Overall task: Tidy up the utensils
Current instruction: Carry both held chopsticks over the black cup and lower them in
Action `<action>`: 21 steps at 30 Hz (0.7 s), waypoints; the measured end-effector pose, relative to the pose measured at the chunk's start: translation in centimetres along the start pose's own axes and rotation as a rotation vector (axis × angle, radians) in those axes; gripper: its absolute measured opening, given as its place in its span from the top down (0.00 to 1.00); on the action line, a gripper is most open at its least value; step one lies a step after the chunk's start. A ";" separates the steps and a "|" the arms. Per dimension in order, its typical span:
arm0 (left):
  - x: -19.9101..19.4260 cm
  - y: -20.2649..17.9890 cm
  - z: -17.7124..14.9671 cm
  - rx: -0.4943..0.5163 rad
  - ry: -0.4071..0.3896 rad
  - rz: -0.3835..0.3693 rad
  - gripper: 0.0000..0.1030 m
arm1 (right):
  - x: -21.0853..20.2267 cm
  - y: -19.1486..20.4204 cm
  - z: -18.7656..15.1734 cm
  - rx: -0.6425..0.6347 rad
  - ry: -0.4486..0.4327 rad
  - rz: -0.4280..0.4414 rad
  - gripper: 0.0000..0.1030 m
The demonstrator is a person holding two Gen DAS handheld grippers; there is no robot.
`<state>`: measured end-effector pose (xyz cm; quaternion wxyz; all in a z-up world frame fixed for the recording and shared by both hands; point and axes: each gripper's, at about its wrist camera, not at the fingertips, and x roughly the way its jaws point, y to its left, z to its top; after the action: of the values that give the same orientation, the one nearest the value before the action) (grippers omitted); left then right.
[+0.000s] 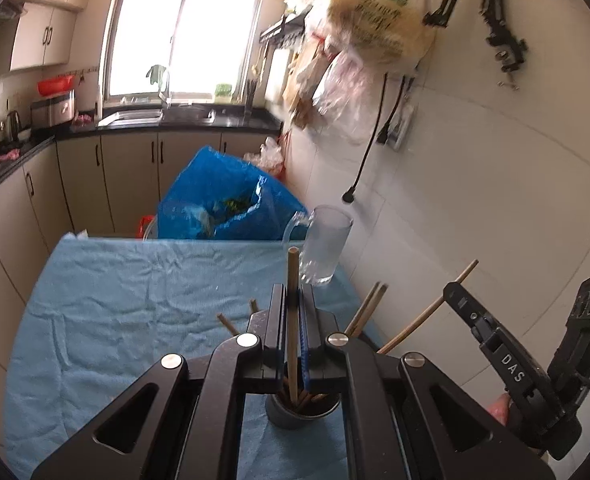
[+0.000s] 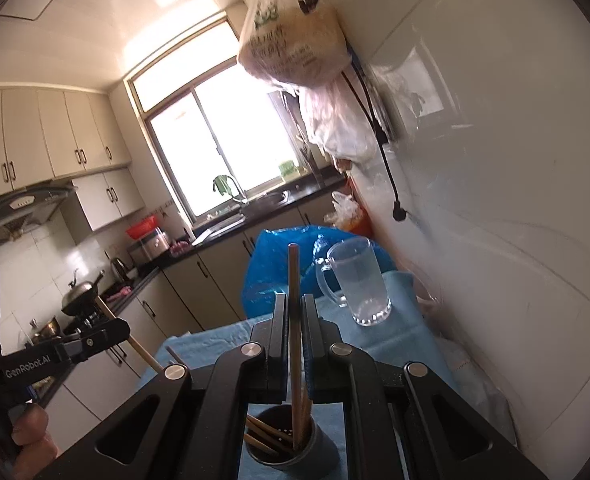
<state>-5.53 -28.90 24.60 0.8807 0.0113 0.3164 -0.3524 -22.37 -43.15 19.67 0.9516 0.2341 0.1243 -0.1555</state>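
Standing brown chopstick, dark holder

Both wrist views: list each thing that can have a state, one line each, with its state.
left gripper: shut on a chopstick.
right gripper: shut on a chopstick.
left chopstick: upright, lower end in the holder.
right chopstick: upright, lower end in the holder.
chopstick holder: upright on the blue cloth, holding several chopsticks.
glass mug: upright, looks empty.
blue bag: open.
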 end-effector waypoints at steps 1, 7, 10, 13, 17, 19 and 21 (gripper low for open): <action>0.5 0.3 -0.2 -0.007 0.013 0.002 0.95 | 0.3 -0.2 -0.2 0.002 0.009 -0.001 0.94; 1.9 1.3 -0.9 -0.024 0.056 0.006 0.95 | 2.5 -0.8 -1.2 0.012 0.070 -0.004 0.93; 2.1 1.7 -1.2 -0.032 0.068 0.006 0.94 | 3.2 -1.2 -1.5 0.037 0.098 0.013 0.92; 2.1 2.0 -1.3 -0.042 0.077 -0.005 0.93 | 3.3 -1.5 -1.4 0.048 0.108 0.019 0.92; 1.0 2.2 -1.3 -0.047 0.059 -0.014 0.83 | 2.0 -1.3 -1.1 0.056 0.084 0.031 0.88; 0.0 2.4 -1.6 -0.042 0.039 -0.011 0.80 | 1.1 -1.1 -1.0 0.060 0.068 0.039 0.87; -0.8 2.5 -1.9 -0.041 0.028 -0.011 0.76 | 0.0 -1.0 -1.2 0.070 0.057 0.059 0.84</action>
<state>-5.46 -26.03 23.00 0.8743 -0.0033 0.3359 -0.3504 -22.88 -43.42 18.24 0.9432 0.2751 0.1386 -0.1247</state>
